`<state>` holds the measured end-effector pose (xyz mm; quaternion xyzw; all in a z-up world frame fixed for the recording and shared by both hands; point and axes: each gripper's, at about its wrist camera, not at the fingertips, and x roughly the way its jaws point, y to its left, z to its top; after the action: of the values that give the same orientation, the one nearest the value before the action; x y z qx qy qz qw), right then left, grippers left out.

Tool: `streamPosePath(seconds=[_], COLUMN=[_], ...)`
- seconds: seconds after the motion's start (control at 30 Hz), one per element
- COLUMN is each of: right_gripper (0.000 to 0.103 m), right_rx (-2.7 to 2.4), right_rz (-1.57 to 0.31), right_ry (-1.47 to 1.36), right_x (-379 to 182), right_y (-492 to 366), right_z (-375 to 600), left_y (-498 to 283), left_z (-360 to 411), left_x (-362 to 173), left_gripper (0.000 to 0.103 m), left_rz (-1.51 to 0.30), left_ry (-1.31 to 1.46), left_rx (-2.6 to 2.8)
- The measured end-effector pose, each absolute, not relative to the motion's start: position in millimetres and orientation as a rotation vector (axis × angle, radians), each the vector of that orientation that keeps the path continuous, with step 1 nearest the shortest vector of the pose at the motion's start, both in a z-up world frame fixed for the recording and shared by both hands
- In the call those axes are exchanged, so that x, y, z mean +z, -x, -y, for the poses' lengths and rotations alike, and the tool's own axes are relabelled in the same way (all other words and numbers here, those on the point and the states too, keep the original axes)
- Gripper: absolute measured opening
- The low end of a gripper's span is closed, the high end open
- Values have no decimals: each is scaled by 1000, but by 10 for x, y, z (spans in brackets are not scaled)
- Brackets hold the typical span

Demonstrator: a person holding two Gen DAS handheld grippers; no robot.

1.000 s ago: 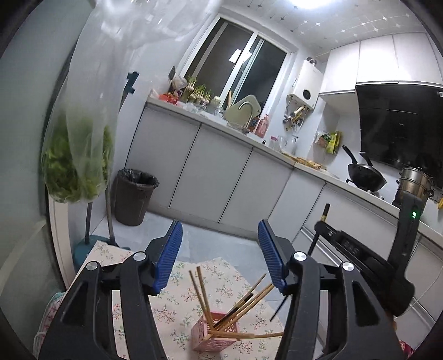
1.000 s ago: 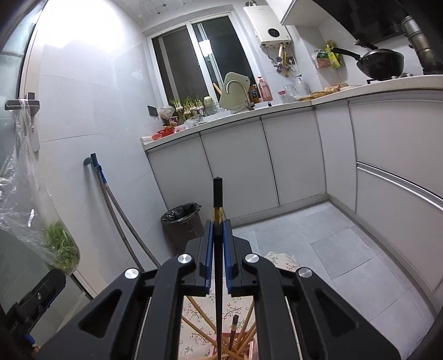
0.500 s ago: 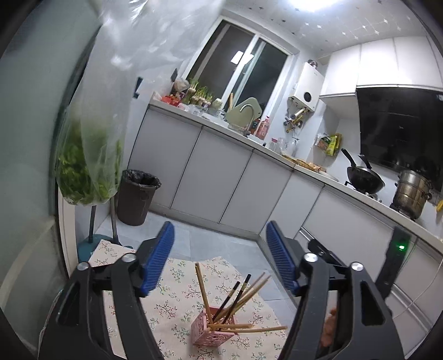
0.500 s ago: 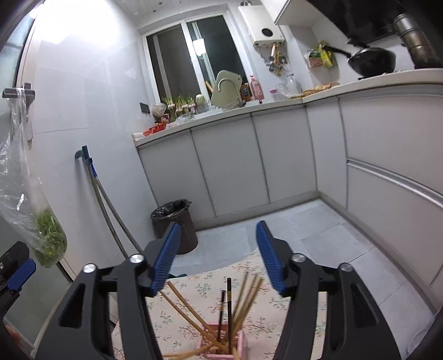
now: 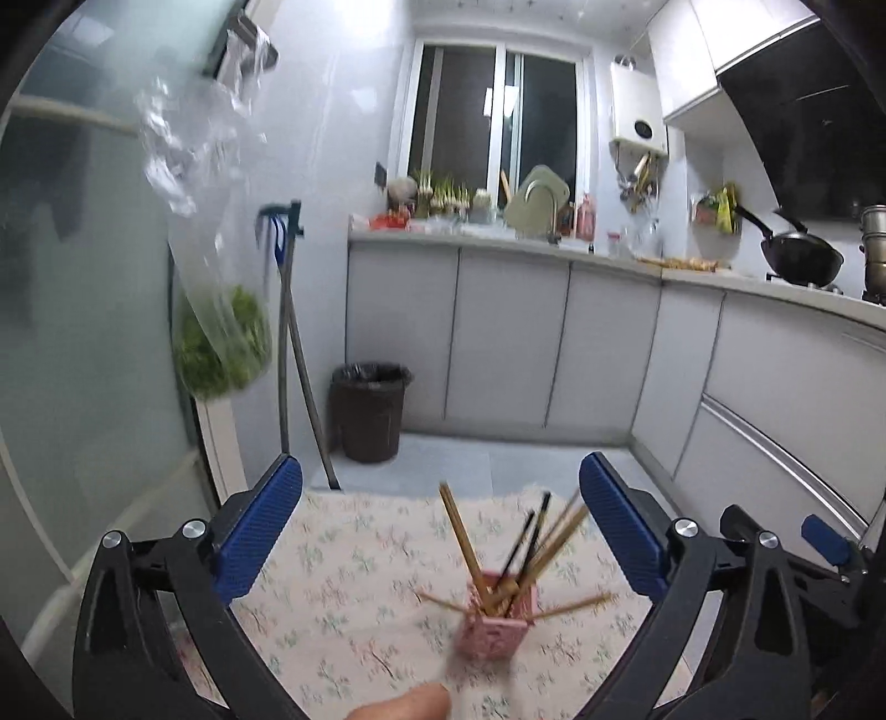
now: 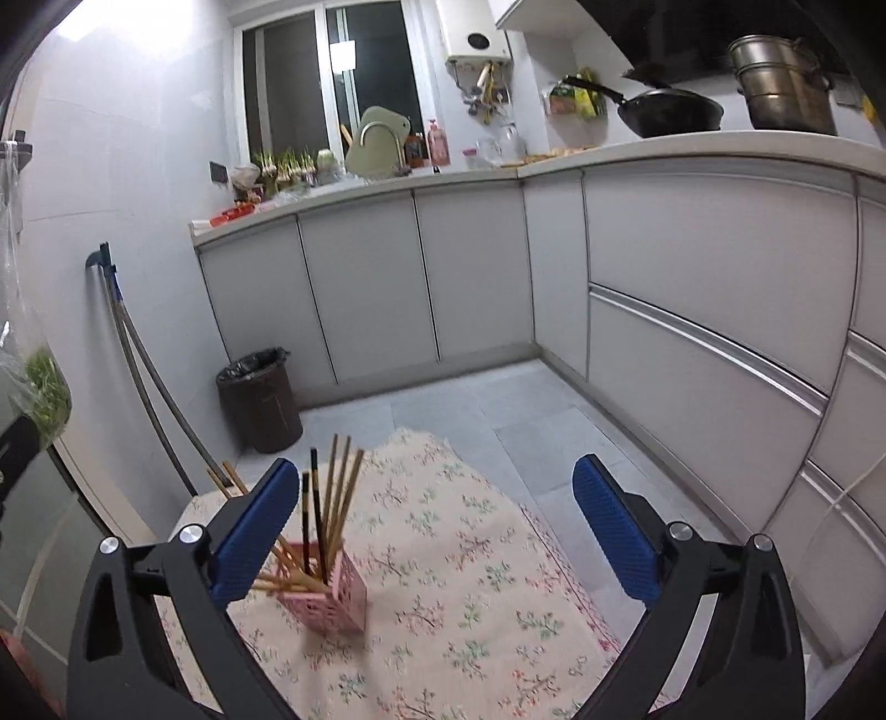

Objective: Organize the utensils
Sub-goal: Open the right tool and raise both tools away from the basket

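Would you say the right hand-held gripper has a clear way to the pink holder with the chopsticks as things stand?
Probably yes: the right hand-held gripper is open and empty, and the pink holder stands just ahead on the floral cloth, beside its left finger, with nothing between.

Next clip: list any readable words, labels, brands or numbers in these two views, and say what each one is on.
No text can be read in either view.
Water heater: round dial, any marks too small to read.
Pink bottle by the sink: label blurred.
Yellow-green packets on the wall: print too small to read.
Pink holder and floral tablecloth: pattern only, no lettering.
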<state>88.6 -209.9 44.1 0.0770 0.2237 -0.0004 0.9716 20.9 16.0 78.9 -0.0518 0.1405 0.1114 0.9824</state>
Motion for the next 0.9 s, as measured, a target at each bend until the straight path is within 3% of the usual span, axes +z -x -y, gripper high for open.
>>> streamPosePath(seconds=[0.9], right_gripper=[96], right_rx=[9], right_rz=[-509], right_ry=[-154], right_x=[359], right_y=[-975], right_z=[2130], left_y=[-418], left_z=[24], left_x=[589], left_gripper=[96], left_rz=[-372], left_ry=[74], left_rx=[166])
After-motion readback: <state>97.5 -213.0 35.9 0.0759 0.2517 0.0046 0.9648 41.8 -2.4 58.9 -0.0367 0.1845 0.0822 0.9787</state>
